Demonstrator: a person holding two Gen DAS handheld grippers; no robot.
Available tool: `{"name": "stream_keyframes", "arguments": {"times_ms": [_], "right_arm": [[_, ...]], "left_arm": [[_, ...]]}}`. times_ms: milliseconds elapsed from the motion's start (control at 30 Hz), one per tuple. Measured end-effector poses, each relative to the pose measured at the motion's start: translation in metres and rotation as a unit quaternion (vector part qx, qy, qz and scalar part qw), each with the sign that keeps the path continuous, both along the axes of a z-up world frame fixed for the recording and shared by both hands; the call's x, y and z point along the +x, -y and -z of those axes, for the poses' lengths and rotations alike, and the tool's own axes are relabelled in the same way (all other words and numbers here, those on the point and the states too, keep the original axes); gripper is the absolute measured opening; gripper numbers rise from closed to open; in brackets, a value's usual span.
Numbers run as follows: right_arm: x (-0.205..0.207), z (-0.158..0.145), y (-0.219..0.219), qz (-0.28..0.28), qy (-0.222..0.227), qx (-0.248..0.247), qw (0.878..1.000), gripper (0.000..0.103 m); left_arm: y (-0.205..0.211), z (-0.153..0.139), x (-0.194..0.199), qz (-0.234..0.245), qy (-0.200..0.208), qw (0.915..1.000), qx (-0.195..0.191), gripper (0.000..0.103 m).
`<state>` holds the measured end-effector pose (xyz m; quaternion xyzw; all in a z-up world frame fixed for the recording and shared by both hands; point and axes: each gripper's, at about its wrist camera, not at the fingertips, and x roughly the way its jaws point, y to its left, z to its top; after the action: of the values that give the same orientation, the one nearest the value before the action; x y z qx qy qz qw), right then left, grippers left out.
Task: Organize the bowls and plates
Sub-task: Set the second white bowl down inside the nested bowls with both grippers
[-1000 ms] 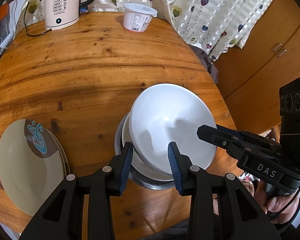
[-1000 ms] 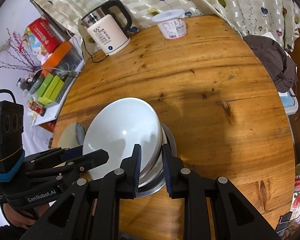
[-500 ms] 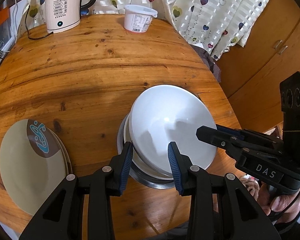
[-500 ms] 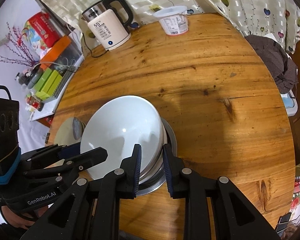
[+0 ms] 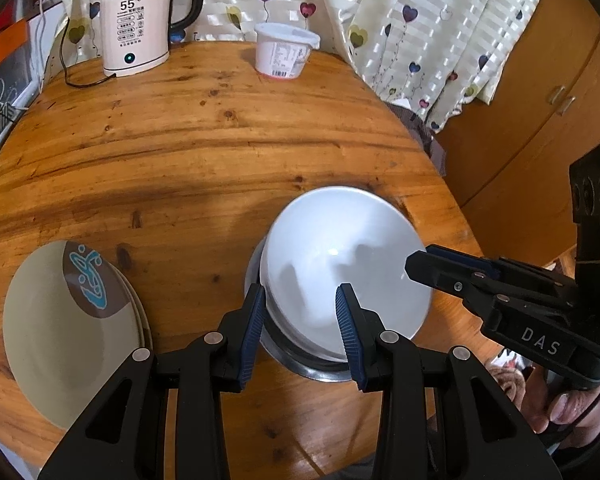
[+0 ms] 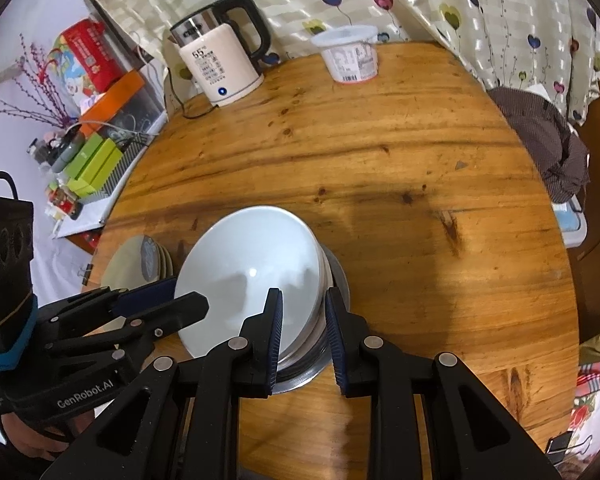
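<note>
The fingers (image 5: 254, 322) of the left gripper (image 5: 300, 304) sit one on each side of the near rim of the white bowl (image 5: 340, 256) and seem to pinch it; the right gripper (image 6: 300, 304) is clamped on the rim at the other side, with its jaws close together. Almost nothing has changed in the last second; both hands stay where they were, and the grip is the same. The white bowl is still tipped up, leaning on the other bowls under it, and all of them sit in the steel bowl (image 5: 316, 368) near the front edge of the table (image 5: 200, 152); so I think the bowl is not yet set down flat in the pile, and that step is still going on. The plates (image 5: 68, 332) already lie in a pile to the left, apart from the bowls.

The table is round, brown wood, shiny and mostly bare; at the back stand a kettle (image 5: 134, 28) and a white tub (image 5: 284, 54); behind them hangs a curtain (image 5: 420, 20) with hearts; a wooden cupboard (image 5: 540, 120) is on the right.
</note>
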<state>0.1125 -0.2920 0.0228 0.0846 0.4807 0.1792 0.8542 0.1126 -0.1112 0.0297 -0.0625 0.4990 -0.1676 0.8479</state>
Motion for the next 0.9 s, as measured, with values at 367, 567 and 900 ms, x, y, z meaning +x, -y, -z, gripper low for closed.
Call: {"name": "stream_keyframes", "arguments": {"times_ms": [367,567,900], "right_arm": [[0.003,0.001,0.010,0.014,0.004,0.013,1.000,0.011],[0.005,0.001,0.011,0.015,-0.005,0.021,1.000,0.011],[0.008,0.000,0.010,0.013,-0.012,0.019,1.000,0.012]], "left_arm": [[-0.005,-0.002,0.002,0.000,0.008,0.9995,-0.030,0.038],[-0.005,-0.003,0.001,-0.003,0.005,0.9994,-0.035,0.038],[-0.009,-0.001,0.000,-0.001,0.002,0.9991,-0.042,0.038]]}}
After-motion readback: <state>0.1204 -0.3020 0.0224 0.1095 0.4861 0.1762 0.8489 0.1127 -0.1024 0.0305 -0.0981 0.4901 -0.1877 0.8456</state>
